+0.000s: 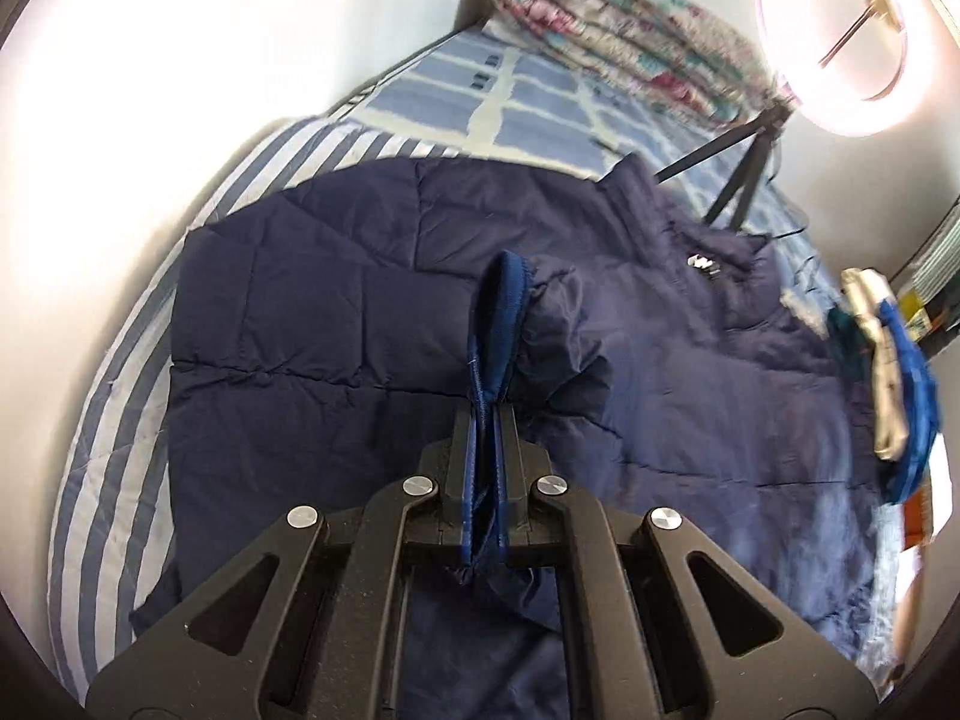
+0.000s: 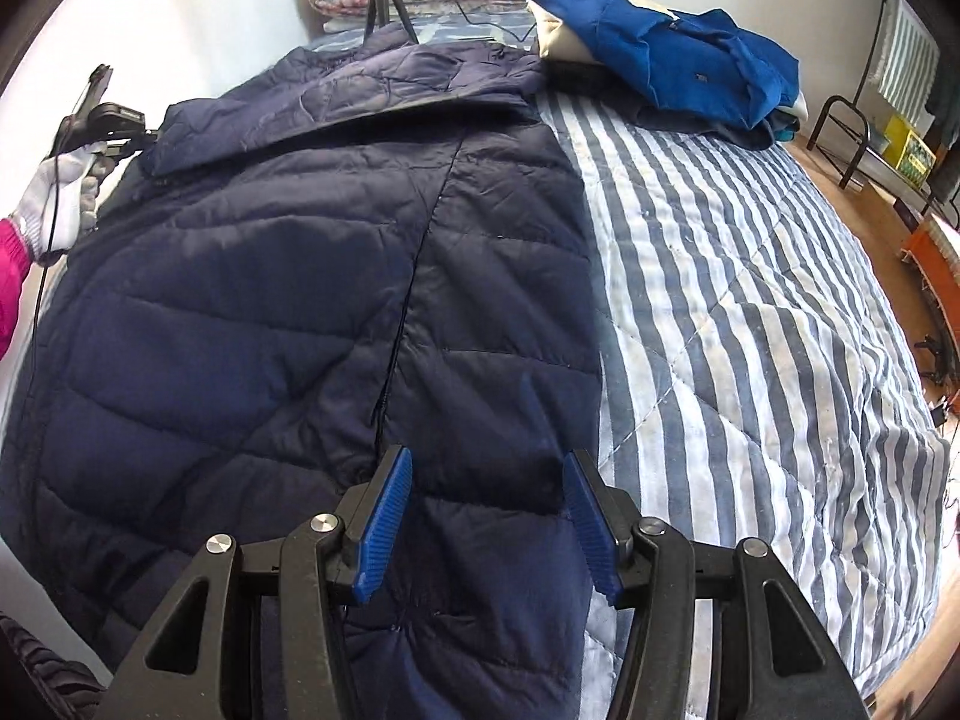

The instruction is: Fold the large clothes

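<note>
A navy puffer jacket (image 2: pixel 288 300) lies spread across the striped bed (image 2: pixel 750 330). The left hand-held gripper (image 1: pixel 487 420) is clenched on the jacket's sleeve cuff (image 1: pixel 504 312), lifted above the jacket body. The right hand-held gripper (image 2: pixel 487 516) hovers released over the jacket's near hem, beside the zipper. A small white chest logo (image 1: pixel 702 264) is too blurred to read. Folded blue clothes (image 2: pixel 672 60) sit far right.

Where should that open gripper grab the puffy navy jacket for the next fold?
Probably the jacket's bottom hem, right beneath the open right gripper. Come straight down and pinch the edge near the striped quilt: it lies flat and free, while the left gripper holds the sleeve cuff.
</note>
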